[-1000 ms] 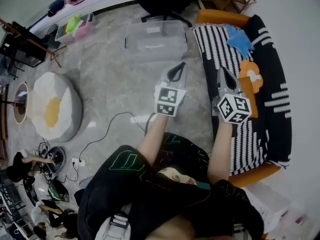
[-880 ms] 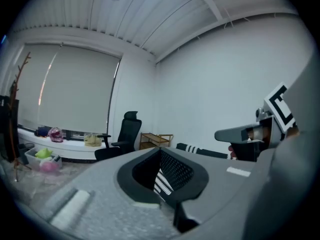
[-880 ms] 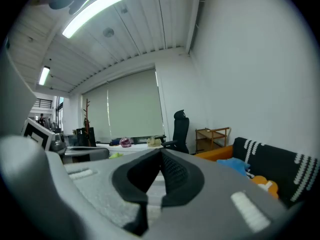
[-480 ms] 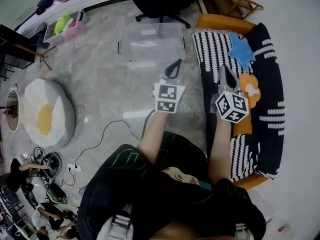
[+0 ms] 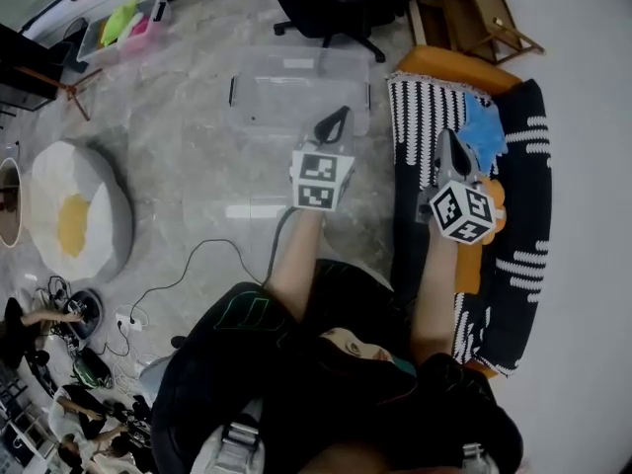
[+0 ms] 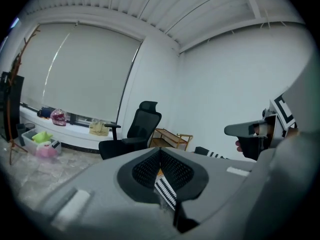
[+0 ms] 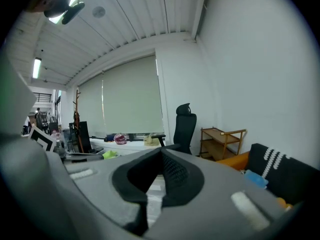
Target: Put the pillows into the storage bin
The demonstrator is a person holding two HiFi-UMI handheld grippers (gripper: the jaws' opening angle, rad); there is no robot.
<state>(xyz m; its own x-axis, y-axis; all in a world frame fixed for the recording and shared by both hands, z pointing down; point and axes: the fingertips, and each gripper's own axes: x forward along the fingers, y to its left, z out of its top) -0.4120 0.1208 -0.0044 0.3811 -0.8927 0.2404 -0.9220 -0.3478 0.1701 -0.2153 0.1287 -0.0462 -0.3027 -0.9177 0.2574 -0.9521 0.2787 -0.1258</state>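
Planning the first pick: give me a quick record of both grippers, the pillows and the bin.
left gripper: shut, empty, near the storage bin
right gripper: shut, empty, over the sofa
pillows: blue pillow and orange pillow, both on the sofa
storage bin: clear, on the floor left of the sofa, no pillow seen inside

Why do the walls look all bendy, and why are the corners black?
Head view: the wide lens bows the sofa at the edge. Left gripper view: black corners ring a round picture, ceiling lines curve, the close left gripper looks soft. Right gripper view: same black ring; a lamp makes a bright streak.
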